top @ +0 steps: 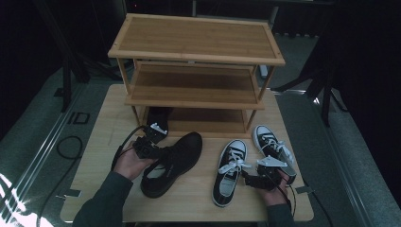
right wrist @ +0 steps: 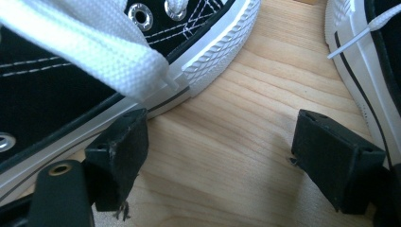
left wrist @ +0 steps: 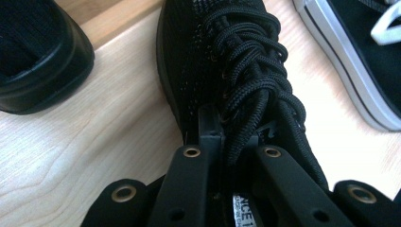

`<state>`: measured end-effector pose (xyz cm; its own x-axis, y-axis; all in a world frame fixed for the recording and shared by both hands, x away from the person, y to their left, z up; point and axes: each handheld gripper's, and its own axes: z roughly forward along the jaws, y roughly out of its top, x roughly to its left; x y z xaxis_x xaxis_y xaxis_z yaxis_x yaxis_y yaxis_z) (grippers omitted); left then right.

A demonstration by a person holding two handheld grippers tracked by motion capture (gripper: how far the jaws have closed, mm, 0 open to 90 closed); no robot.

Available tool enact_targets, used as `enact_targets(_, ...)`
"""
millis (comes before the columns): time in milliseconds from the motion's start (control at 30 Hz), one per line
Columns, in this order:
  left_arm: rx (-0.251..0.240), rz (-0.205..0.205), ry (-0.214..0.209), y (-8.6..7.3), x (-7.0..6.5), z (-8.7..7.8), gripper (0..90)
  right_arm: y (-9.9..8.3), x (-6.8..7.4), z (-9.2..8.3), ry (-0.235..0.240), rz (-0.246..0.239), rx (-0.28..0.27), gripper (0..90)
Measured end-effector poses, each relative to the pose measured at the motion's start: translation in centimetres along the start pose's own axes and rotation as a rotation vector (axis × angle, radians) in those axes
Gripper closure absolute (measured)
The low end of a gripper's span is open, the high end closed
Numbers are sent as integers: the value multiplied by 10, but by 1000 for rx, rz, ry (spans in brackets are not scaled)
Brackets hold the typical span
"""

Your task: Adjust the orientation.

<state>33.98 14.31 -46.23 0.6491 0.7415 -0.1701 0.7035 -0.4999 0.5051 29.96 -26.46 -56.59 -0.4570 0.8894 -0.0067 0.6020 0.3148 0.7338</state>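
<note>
left tongs [left wrist: 234,135]: pinching black shoe [left wrist: 227,66] tongue, shoe extends far | right tongs [right wrist: 236,156]: spread, empty, between two sneakers on table [right wrist: 227,189]

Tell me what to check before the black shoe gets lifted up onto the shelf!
1. Left gripper shut on the black shoe, at its laces and upper: ok.
2. Grip firm enough to carry the shoe: cannot tell.
3. Right gripper open, low between the two sneakers, holding nothing: ok.
4. Top two boards of the shoe rack bare: ok.
5. Bottom level free: not ok at its left end, where another black shoe sits.
6. The sneakers' white laces clear of the right gripper: cannot tell.
</note>
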Motion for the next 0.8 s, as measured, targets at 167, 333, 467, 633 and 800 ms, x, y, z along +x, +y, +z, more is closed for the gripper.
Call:
enact_targets(167,-26,-50,-2,4,2,2,870,0,0,0,1,2,1,195)
enact_targets(333,-54,-82,7,8,3,3,871,0,0,0,1,2,0,195)
enact_targets(467,-73,-104,11,13,3,4,871,0,0,0,1,2,0,195)
enact_targets(633,-99,-143,19,20,7,8,871,0,0,0,1,2,0,195)
enact_targets(800,-115,-177,37,27,8,14,871,0,0,0,1,2,0,195)
